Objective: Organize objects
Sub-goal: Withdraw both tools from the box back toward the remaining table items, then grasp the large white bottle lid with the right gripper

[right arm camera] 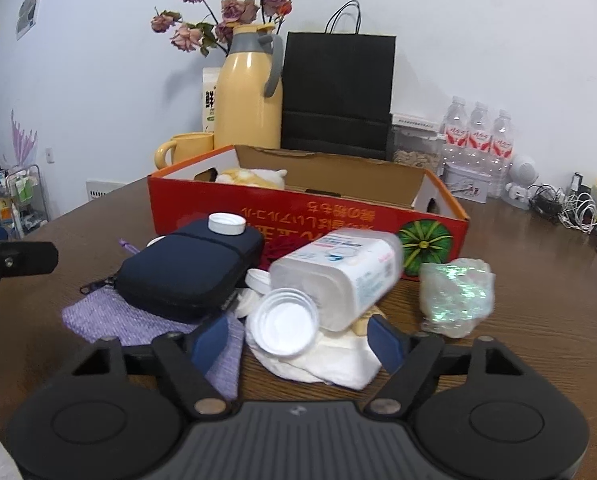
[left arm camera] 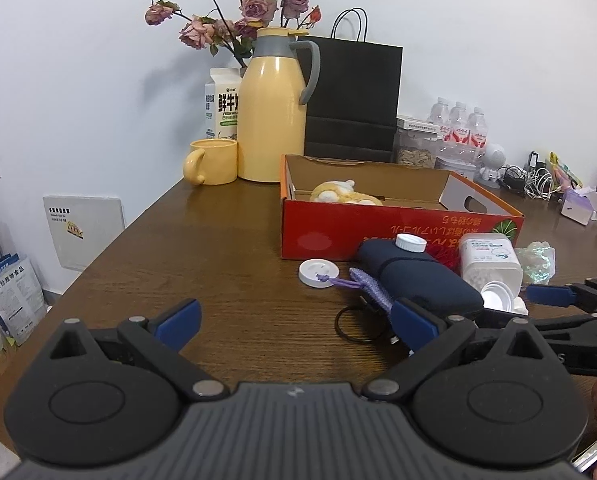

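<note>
A red cardboard box stands open on the brown table, just behind a small heap of loose things. Inside it, toward its left end, lies a yellow and white plush toy; the rest of the box's inside that shows is bare cardboard. Behind the box are a yellow jug with a grey handle, a yellow mug, a milk carton, a black paper bag and dried roses.

In front of the box a clear plastic jar lies on its side, its open mouth toward the right wrist camera, holding white round pads. It rests on a white cloth. To its left is a dark blue zip pouch with a white cap on top, and the pouch lies partly on a purple knitted bag. A second white lid lies flat on the table, left of the pouch. A crumpled iridescent wrapper sits right of the jar.

The right gripper is partly open, its blue pads on either side of the jar's mouth and the cloth; I cannot tell whether they touch the jar. The left gripper is spread wide with only bare table between its pads, its right pad just beside the pouch, grasping nothing.
</note>
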Motion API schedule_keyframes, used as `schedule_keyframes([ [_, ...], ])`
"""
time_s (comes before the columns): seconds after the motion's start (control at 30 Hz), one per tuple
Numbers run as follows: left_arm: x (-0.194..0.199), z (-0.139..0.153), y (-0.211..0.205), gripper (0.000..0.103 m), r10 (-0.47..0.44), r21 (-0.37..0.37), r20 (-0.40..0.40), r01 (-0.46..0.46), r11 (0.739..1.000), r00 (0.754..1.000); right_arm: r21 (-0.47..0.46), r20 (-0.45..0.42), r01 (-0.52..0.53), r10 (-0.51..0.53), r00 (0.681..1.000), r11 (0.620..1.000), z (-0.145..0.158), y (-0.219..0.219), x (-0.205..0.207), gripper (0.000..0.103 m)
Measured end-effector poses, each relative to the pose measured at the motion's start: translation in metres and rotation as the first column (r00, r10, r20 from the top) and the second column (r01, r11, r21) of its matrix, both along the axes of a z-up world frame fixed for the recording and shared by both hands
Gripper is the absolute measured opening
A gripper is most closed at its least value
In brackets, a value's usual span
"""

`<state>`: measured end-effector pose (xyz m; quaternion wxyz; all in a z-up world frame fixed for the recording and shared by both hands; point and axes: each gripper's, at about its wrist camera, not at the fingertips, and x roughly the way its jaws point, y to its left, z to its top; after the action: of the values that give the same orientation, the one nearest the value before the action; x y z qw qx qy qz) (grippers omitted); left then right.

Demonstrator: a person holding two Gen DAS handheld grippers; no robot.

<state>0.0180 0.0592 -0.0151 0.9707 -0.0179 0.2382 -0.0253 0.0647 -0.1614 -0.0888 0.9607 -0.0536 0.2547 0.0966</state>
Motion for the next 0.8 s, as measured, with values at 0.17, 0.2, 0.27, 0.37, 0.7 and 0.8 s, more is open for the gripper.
schedule_keyframes([
  [0.17,0.0,-0.003,0.004,0.103,0.002,-0.006,-0.002,-0.002,1.0,1.0,-0.021,-0.022,0.021,-0.022,1.0,1.0,-0.005,0.007,0.007,0.065],
  [0.2,0.001,-0.003,0.005,0.103,0.003,-0.008,-0.002,-0.003,1.0,1.0,-0.023,-0.025,0.025,-0.025,0.999,0.999,-0.005,0.007,0.008,0.063],
  [0.27,0.001,-0.004,0.006,0.103,0.004,-0.012,-0.004,-0.004,1.0,1.0,-0.027,-0.026,0.026,-0.027,0.999,0.999,-0.006,0.008,0.009,0.062],
  [0.37,0.001,-0.005,0.007,0.103,0.002,-0.015,-0.006,-0.002,1.0,1.0,-0.036,-0.025,0.036,-0.037,0.999,0.999,-0.005,0.008,0.009,0.057],
  [0.7,0.0,-0.004,0.004,0.103,-0.002,-0.007,-0.002,0.002,1.0,1.0,-0.014,-0.019,0.028,-0.028,0.999,1.0,-0.003,0.001,0.006,0.039],
  [0.8,0.0,-0.002,0.001,0.103,-0.005,-0.001,-0.001,0.005,1.0,1.0,-0.006,-0.009,0.021,-0.021,1.0,1.0,-0.001,-0.002,0.003,0.039],
])
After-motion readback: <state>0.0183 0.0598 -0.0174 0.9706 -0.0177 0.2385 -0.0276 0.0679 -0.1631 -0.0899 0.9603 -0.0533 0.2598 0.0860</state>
